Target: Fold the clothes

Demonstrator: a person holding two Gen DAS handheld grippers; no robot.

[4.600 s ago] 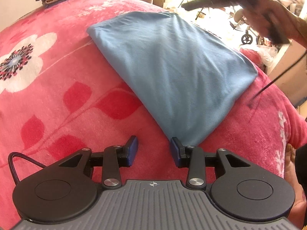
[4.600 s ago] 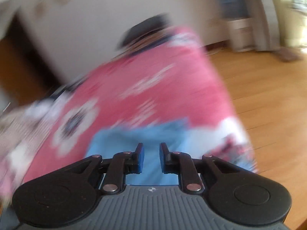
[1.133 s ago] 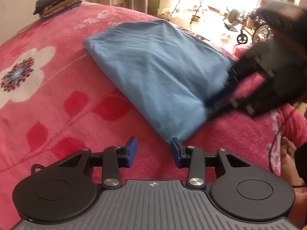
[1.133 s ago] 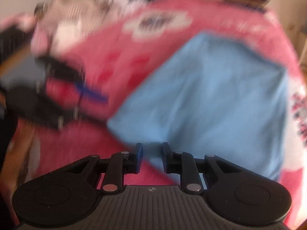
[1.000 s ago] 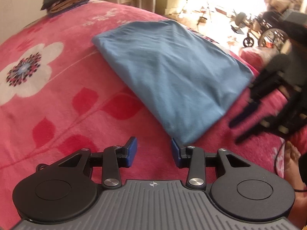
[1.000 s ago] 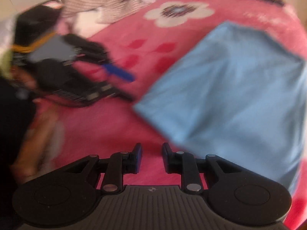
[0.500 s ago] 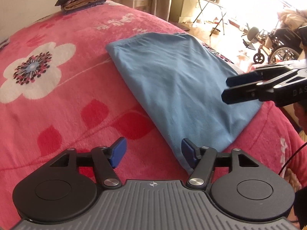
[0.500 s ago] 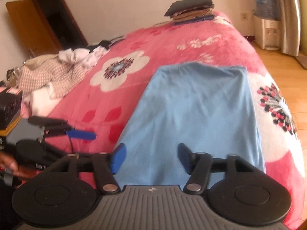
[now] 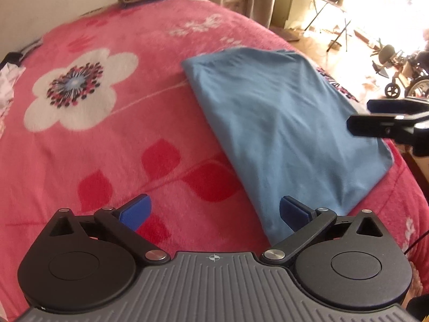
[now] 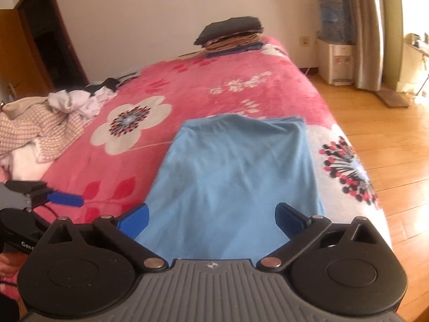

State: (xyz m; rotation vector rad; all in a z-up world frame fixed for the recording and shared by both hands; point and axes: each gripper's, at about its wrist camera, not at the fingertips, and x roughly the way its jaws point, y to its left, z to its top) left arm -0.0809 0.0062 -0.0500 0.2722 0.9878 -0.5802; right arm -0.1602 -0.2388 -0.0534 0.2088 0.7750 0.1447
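Note:
A light blue garment (image 9: 289,134) lies folded flat on the pink flowered blanket (image 9: 107,139), reaching toward the bed's right edge. My left gripper (image 9: 214,212) hovers wide open just above the blanket, its right finger over the garment's near corner. My right gripper (image 10: 211,218) is also wide open, held over the near end of the blue garment (image 10: 236,174) with nothing between its fingers. The right gripper's fingertips (image 9: 375,118) reach in over the garment's right side in the left wrist view. The left gripper's blue fingertip (image 10: 65,200) shows at the left in the right wrist view.
A stack of folded clothes (image 10: 233,36) sits at the bed's far end. A heap of unfolded laundry (image 10: 40,123) lies at the left. Wooden floor (image 10: 388,134) and a water dispenser (image 10: 336,45) lie to the right of the bed. A wheelchair (image 9: 402,75) stands beyond.
Both grippers have gone from nearly shut to wide open over the last second. The right gripper swung from a blurred sideways sweep to a steady position over the garment's near end.

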